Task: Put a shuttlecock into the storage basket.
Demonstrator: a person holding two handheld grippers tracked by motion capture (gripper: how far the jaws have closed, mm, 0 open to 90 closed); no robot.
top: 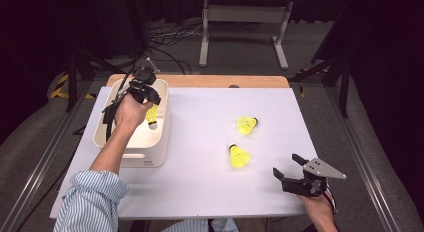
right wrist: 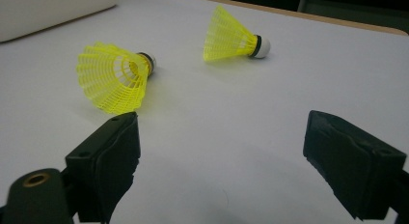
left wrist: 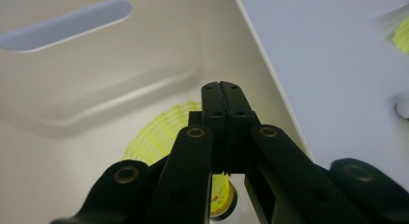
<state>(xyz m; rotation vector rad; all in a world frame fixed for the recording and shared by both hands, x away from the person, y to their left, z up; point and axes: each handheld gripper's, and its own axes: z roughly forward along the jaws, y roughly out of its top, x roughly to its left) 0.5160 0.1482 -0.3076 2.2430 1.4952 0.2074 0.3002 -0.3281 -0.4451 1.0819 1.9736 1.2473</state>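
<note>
Bin at table left – one shuttlecock inside, two shuttlecocks right of it

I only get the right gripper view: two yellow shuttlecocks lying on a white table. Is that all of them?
Observer: No, a third shuttlecock is inside a white bin at the table's left side.
Operator: Where's the other gripper?
Observer: The left gripper reaches down into that bin, just above the shuttlecock.
Operator: Is it holding it?
Observer: Its jaws are shut and the yellow skirt runs behind them, but I cannot tell whether they pinch it.
</note>
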